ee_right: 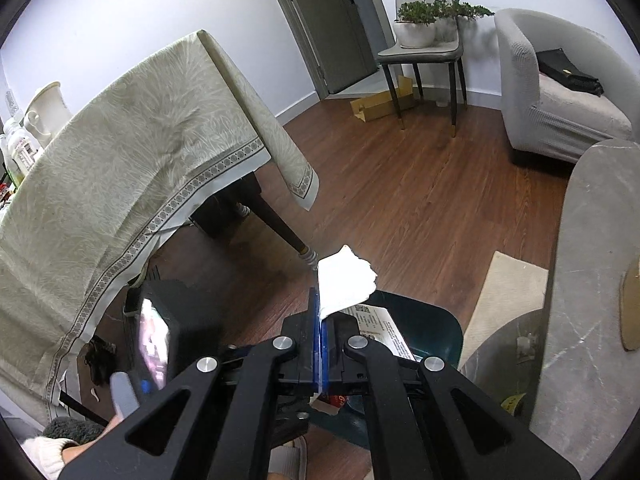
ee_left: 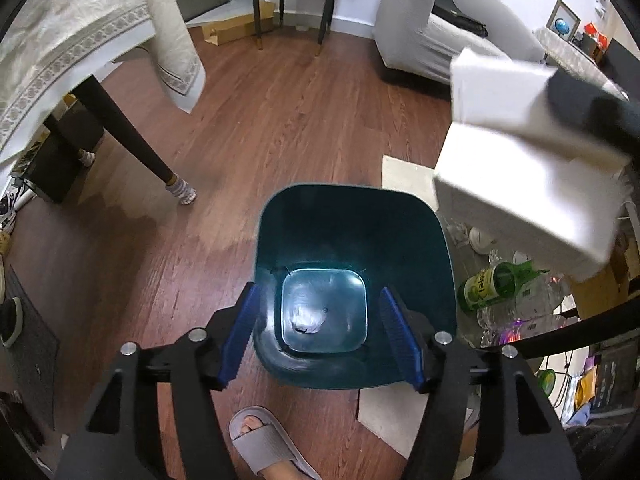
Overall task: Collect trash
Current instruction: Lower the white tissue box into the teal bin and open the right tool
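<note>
A teal trash bin (ee_left: 352, 280) stands on the wood floor, with a clear crumpled piece (ee_left: 308, 318) at its bottom. My left gripper (ee_left: 320, 336) is open, its blue pads either side of the bin's mouth, holding nothing. My right gripper (ee_right: 320, 336) is shut on a white carton (ee_right: 346, 284) with printed text on its flap. In the left wrist view the carton (ee_left: 528, 160) hangs large and blurred at the upper right, above and right of the bin. The bin's rim (ee_right: 432, 320) shows just under the right gripper.
A green bottle (ee_left: 486, 286) and clear plastic bottles (ee_left: 532, 308) lie on a low table right of the bin. A cloth-covered table (ee_right: 120, 184) and its leg (ee_left: 132, 136) stand left. A slippered foot (ee_left: 266, 440) is near the bin. A sofa (ee_right: 560, 100) and chair (ee_right: 428, 52) stand behind.
</note>
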